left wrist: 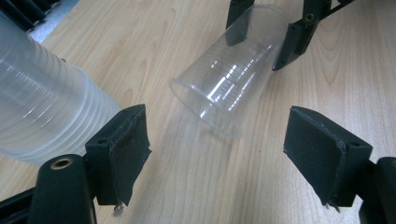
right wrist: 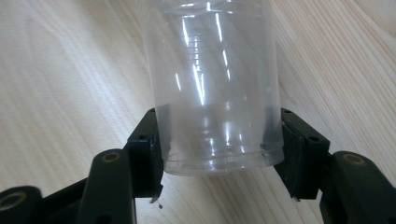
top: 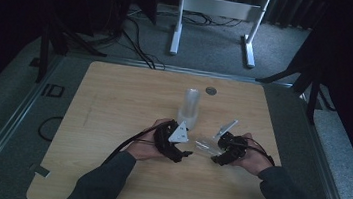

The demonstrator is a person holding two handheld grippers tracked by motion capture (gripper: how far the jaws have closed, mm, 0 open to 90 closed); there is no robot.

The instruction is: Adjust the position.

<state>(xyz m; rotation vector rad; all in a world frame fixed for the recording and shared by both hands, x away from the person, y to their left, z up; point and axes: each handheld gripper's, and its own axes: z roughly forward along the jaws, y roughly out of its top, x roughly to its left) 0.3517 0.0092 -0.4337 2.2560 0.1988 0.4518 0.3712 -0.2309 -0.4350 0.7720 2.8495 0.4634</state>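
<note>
Clear plastic cup [right wrist: 212, 84] lies tilted above the desk [top: 111, 122], its base clamped between the right tool's [right wrist: 219, 154] jaws, rim pointing toward the left tool [left wrist: 215, 149], whose jaws gape, empty, just beside the cup stack [left wrist: 42, 112].

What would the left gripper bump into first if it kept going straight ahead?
Most likely the open rim of the clear cup that the right gripper holds on its side. It lies ahead between the left gripper jaws, though depth is hard to judge.

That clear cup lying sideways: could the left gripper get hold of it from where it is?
Probably yes: the clear cup's open rim faces the left gripper, bare table lies between, though the right gripper clamps its base.
</note>
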